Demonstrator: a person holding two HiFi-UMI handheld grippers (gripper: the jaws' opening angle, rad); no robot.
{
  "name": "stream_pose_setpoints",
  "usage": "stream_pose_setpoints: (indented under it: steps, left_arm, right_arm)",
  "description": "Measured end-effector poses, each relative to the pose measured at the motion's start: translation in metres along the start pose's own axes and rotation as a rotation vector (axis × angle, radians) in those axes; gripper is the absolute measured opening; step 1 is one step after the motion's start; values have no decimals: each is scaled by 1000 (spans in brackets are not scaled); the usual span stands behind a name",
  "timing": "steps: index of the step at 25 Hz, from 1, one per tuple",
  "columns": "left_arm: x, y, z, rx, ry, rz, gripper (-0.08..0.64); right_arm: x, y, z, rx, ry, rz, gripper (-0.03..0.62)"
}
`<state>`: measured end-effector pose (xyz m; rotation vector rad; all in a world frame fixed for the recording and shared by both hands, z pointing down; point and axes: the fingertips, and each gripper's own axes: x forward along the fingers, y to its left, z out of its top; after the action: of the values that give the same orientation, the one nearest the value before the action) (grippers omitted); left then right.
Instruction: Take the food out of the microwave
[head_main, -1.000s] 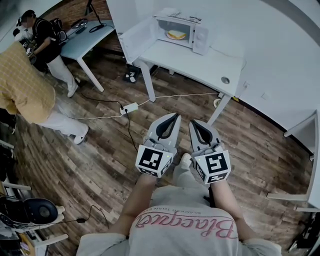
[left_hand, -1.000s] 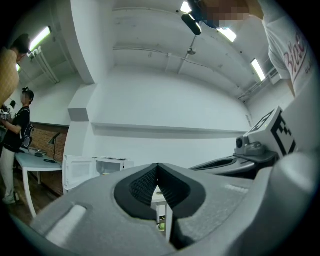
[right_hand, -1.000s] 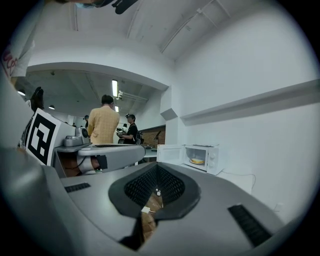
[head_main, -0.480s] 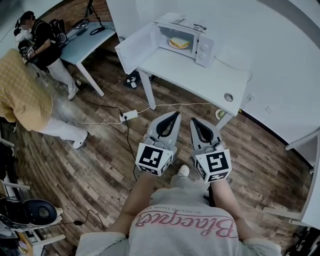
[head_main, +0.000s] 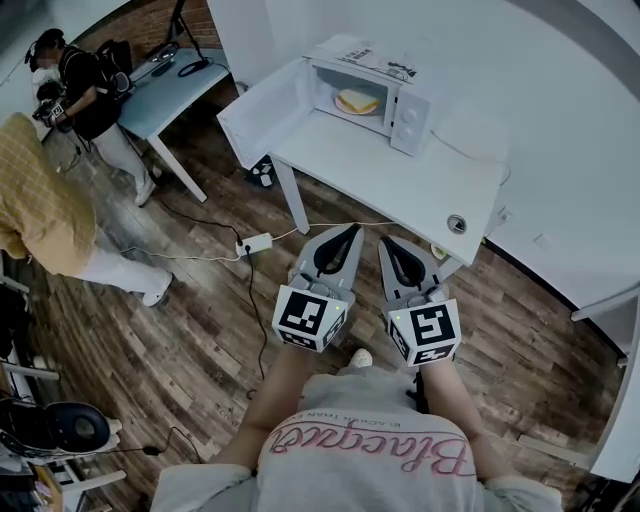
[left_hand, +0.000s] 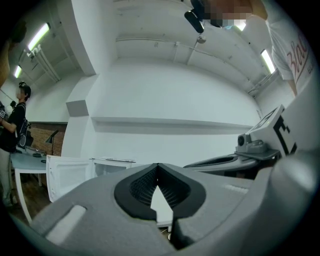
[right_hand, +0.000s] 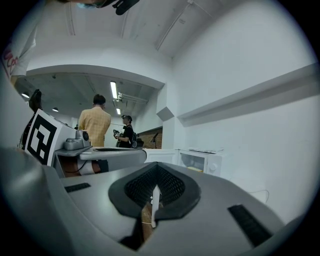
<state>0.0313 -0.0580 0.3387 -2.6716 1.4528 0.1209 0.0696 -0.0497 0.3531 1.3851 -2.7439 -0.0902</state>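
Observation:
The white microwave stands at the far end of a white table, its door swung open to the left. Inside lies the food, a pale yellow slice on a plate. My left gripper and right gripper are held side by side in front of my body, over the floor and short of the table's near edge. Both are shut and hold nothing. The left gripper view shows the open door. In the right gripper view the microwave sits ahead to the right.
A power strip with cables lies on the wooden floor by the table leg. A small round fitting sits near the table's right corner. Two people stand at the left beside a grey-blue table.
The white table and the microwave have come nearer and lower in the head view as I walk toward them. Both grippers stay shut, held in front of me.

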Motion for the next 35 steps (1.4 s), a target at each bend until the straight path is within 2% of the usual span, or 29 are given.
stream_pose_setpoints:
  steps: [5, 11, 24, 35]
  left_arm:
    - [25, 11, -4, 4, -1, 16, 3]
    - [41, 26, -8, 18, 14, 44, 3]
    - [76, 45, -25, 0, 34, 33, 3]
    - [149, 114, -42, -14, 42, 34, 3]
  right_arm:
    - [22, -23, 0, -8, -9, 5, 9]
    - [42, -31, -1, -18, -7, 29, 9]
    - [71, -53, -15, 6, 13, 36, 9]
    - [154, -97, -19, -3, 32, 32, 9]
